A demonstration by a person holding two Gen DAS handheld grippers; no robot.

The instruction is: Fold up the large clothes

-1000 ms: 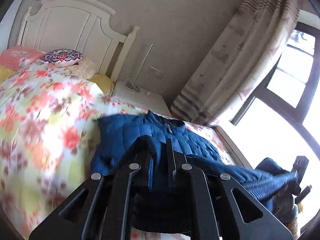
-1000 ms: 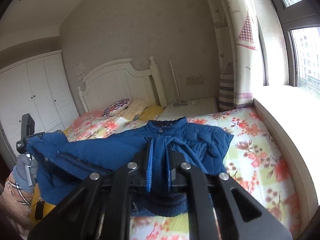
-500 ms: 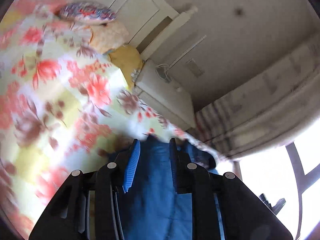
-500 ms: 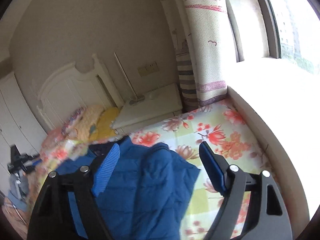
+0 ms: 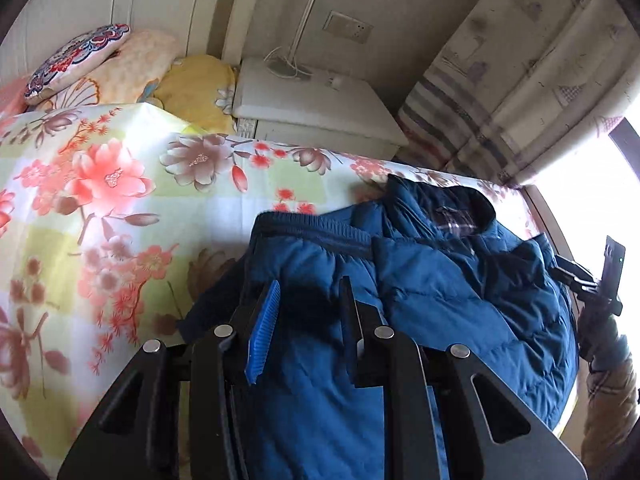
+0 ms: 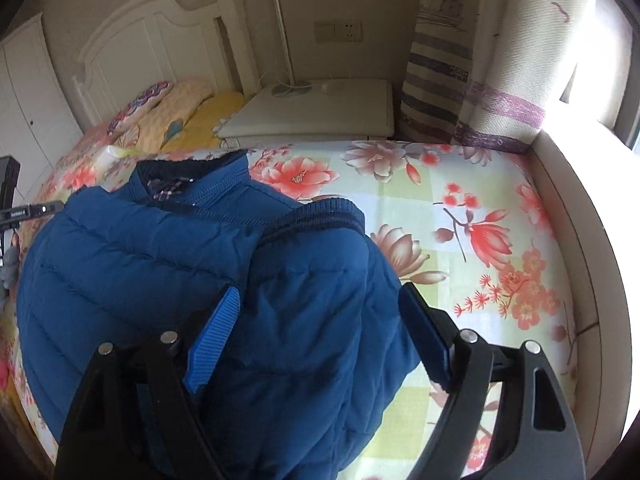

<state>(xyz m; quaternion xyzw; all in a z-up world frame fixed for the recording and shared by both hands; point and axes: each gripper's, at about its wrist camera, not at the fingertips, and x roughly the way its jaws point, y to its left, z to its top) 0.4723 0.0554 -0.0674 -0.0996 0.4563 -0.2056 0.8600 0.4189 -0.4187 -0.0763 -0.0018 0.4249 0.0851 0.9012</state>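
A blue puffer jacket (image 5: 440,300) lies folded on the floral bedspread (image 5: 100,200), its collar toward the nightstand. It also shows in the right wrist view (image 6: 200,272) on the bedspread (image 6: 480,240). My left gripper (image 5: 308,320) is open just above the jacket's left side, near the ribbed hem. My right gripper (image 6: 320,336) is open wide over the jacket's right side, with fabric between the jaws but not pinched. The right gripper's body shows at the right edge of the left wrist view (image 5: 600,280).
A white nightstand (image 5: 312,108) with a lamp base stands beyond the bed. Pillows (image 5: 100,60) lie by the white headboard (image 6: 160,48). A striped curtain (image 6: 480,60) hangs by the bright window sill (image 6: 580,200) on the right.
Both grippers carried the jacket's lower part up over toward the collar, then opened and let go. The right opened first, the left after. The jacket now lies folded.
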